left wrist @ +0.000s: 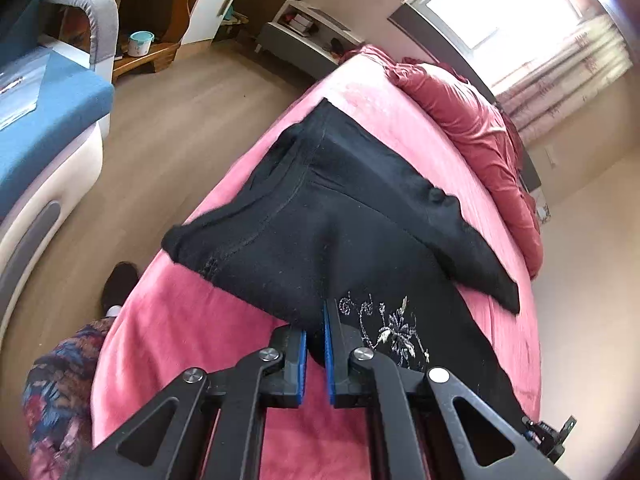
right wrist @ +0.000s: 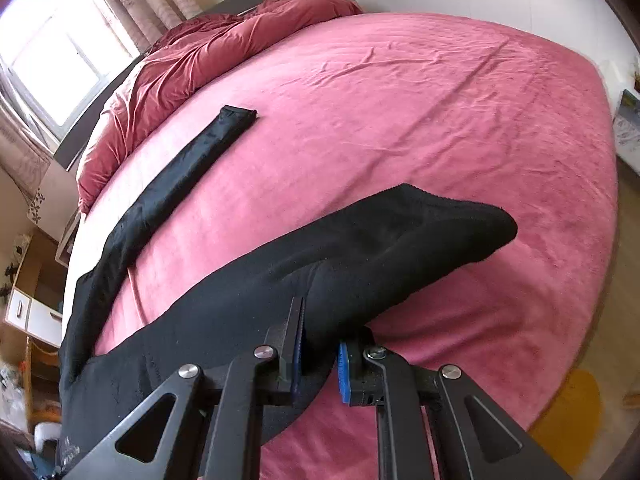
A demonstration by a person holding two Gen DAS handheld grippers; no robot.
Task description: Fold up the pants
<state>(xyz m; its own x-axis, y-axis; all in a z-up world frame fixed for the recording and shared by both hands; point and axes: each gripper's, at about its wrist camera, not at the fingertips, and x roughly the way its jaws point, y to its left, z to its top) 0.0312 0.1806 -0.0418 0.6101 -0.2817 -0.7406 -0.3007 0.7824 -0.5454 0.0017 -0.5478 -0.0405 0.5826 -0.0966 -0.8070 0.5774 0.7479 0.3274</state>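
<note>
The black pants (left wrist: 320, 208) lie across the pink bed (right wrist: 400, 100), one leg stretched toward the heaped red duvet (right wrist: 192, 52). The left claw (left wrist: 316, 344) pinches the fabric beside the embroidered flower (left wrist: 392, 328); the right claw (right wrist: 320, 344) pinches the other leg, its end raised off the bed. A blue sofa (left wrist: 48, 120) stands across the wooden floor (left wrist: 168, 128).

pants (left wrist: 304, 216): matt black knit cloth | bedspread (right wrist: 400, 100): pink plush cloth

Pants (right wrist: 360, 248) run under the frame's bottom-left edge, hiding the waistband.
</note>
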